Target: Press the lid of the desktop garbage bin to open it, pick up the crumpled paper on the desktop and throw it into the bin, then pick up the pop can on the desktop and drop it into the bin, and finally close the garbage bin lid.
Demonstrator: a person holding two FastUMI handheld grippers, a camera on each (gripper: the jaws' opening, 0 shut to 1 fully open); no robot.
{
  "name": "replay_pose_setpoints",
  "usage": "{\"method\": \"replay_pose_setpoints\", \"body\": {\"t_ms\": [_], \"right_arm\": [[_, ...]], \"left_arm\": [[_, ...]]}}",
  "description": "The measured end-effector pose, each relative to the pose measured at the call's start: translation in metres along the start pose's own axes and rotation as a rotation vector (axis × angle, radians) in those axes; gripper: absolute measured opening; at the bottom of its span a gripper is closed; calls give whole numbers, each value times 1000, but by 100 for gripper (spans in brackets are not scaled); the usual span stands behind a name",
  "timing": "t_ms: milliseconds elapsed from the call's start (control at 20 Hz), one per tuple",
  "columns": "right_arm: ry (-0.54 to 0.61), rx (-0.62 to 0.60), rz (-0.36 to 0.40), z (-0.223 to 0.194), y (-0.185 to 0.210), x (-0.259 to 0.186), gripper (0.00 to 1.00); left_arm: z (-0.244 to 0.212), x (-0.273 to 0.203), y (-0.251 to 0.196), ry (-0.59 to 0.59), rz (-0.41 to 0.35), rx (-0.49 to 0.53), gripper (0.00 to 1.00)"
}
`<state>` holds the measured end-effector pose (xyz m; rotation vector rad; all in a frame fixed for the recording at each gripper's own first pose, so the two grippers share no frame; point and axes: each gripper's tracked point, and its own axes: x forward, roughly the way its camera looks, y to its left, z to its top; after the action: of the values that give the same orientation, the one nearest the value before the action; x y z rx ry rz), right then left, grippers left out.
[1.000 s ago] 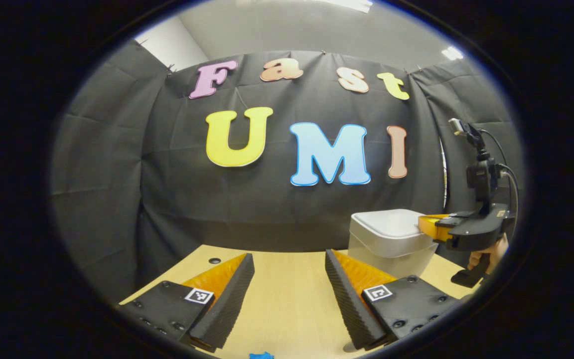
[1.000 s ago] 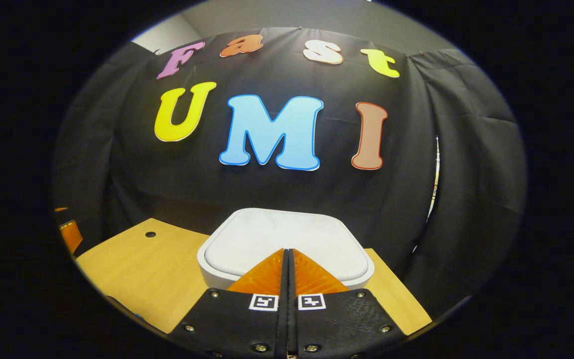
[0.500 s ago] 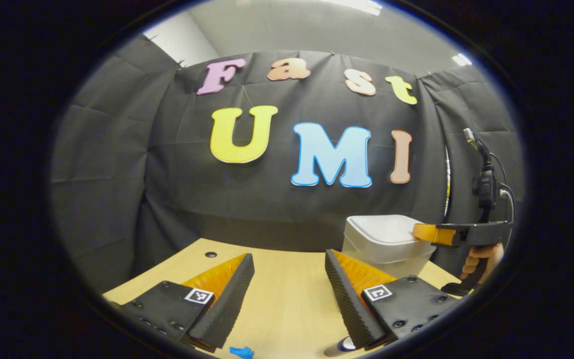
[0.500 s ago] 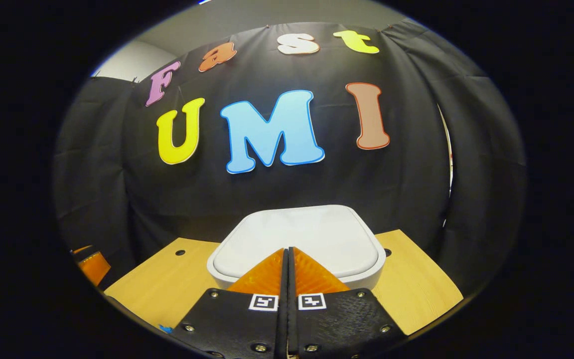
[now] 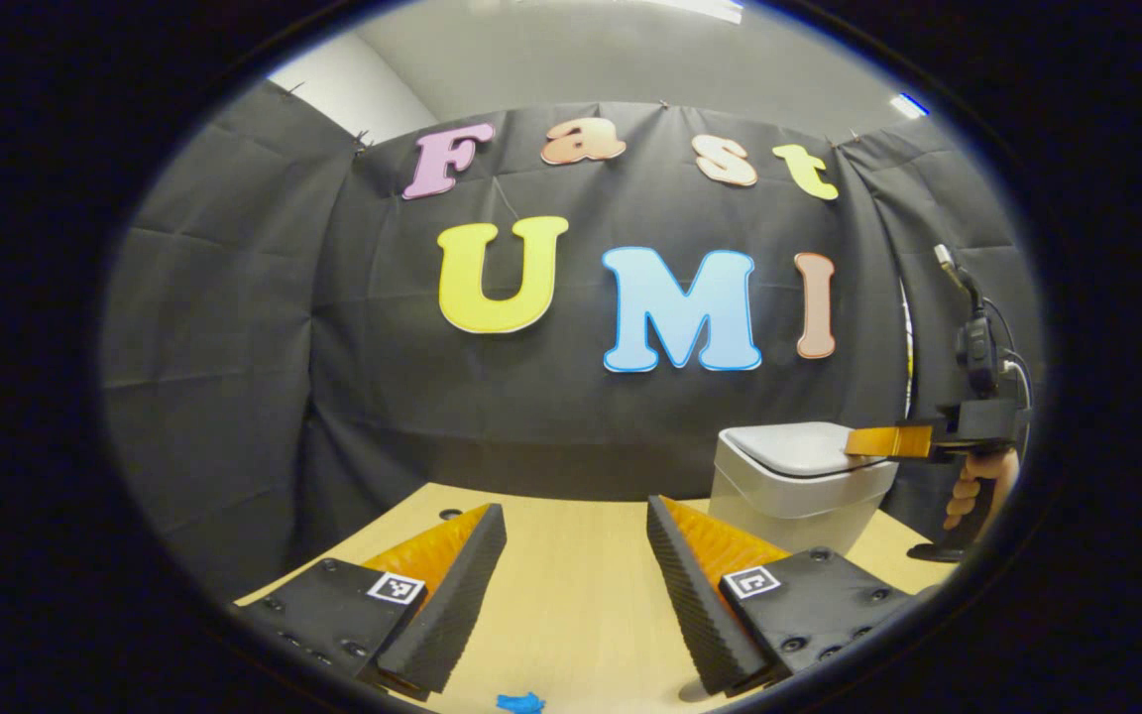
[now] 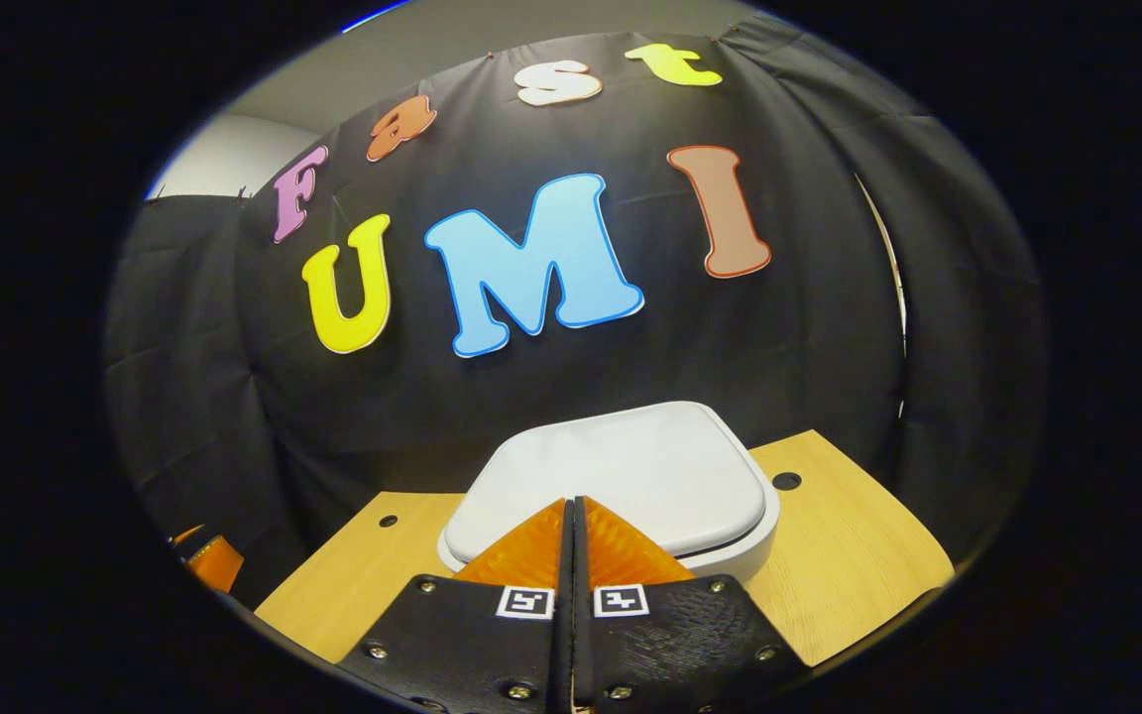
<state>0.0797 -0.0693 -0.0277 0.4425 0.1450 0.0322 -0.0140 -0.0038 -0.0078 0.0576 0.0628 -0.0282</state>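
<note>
The right gripper [image 6: 572, 506], its fingers pressed flat together with nothing between them, had come down over the last second onto the near edge of the bin's lid [image 6: 621, 476], and the lid now looked a little tipped, with a dark seam showing along its near right rim; a second before it sat flush. I took that as the press being under way, with the latch perhaps just giving, though the lid had not sprung up, so the first step was not done. From the left gripper view the same thing read side-on: the right gripper [image 5: 863, 443] lay level across the top of the bin [image 5: 799, 486], tips touching the lid, with a hand [image 5: 972, 491] on the grip below it at the far right of the table [image 5: 571, 595]. That side view showed contact and height, which the right gripper view could not; the right gripper view showed how the tips sat about midway along the lid's near edge. The left gripper [image 5: 576, 570] hung wide open and empty over bare table, and a scrap of something blue [image 5: 519, 703] showed just below it. I could not make out the paper or the can from either view.
</note>
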Motion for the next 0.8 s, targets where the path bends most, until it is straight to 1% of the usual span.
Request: {"method": "replay_pose_setpoints", "body": {"t_ms": [50, 100, 150, 350, 400, 450, 500, 800], "right_arm": [[-21, -3, -2, 6, 2, 1, 0], [-47, -4, -6, 13, 3, 1, 0], [-67, -3, -13, 20, 4, 3, 0], [-96, -22, -32, 32, 9, 5, 0], [-107, -31, -41, 35, 8, 2, 0], [-121, -37, -46, 40, 7, -2, 0], [-134, -41, -55, 43, 8, -5, 0], [-176, -80, -81, 53, 10, -19, 0]], "left_arm": [[1, 1, 0, -2, -3, 3, 94], [0, 1, 0, 2, -8, 4, 96], [-1, 1, 1, 8, -12, 2, 96], [0, -4, -5, 11, -45, -20, 96], [0, -2, -4, 10, -45, -16, 92], [0, 0, -3, 9, -48, -15, 96], [-1, -2, -4, 8, -52, -16, 94], [3, 1, -5, -23, -65, -12, 93]]}}
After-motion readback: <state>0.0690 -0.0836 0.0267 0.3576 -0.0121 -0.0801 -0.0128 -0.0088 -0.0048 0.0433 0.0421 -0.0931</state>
